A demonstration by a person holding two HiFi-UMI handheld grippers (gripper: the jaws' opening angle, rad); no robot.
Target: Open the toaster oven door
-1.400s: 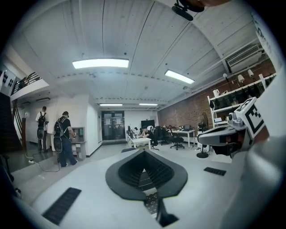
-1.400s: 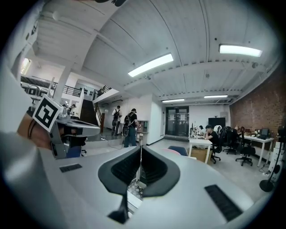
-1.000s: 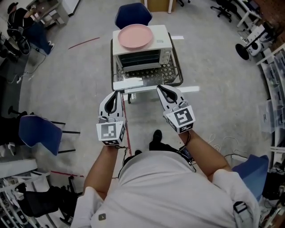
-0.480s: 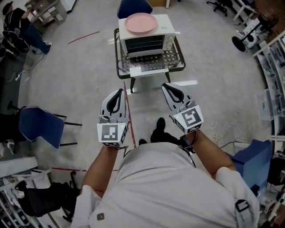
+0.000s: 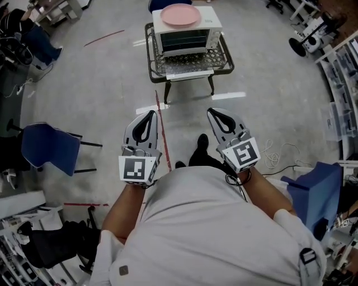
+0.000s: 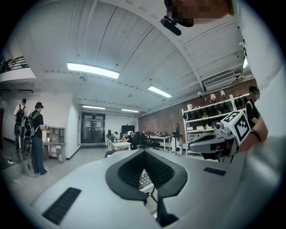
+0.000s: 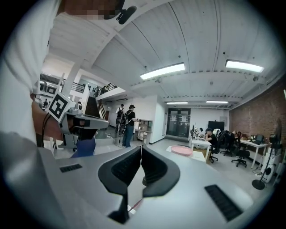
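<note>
Far ahead of both grippers, a white toaster oven (image 5: pixel 187 34) sits on a metal stand with a mesh tabletop (image 5: pixel 222 60). A pink plate (image 5: pixel 180 15) rests on the oven's roof. The oven's front shows dark, with rack lines across it. A white strip (image 5: pixel 190 74) lies at the tabletop's near edge, just in front of the oven; whether it is the lowered door cannot be told.

Well short of the oven, on the person's side of it, the left gripper (image 5: pixel 150 115) and the right gripper (image 5: pixel 215 113) are held side by side over bare floor, both pointing toward the oven. Neither is near its door. The left one sits slightly left of the oven's line, the right one slightly right.

Each gripper's own view shows its jaws closed tip to tip with nothing between them. The right gripper view shows the pink plate beyond the jaws.

A red tape line (image 5: pixel 162 125) runs along the floor from below the oven's stand toward the left gripper. A blue chair (image 5: pixel 47 148) stands well to the oven's left.
</note>
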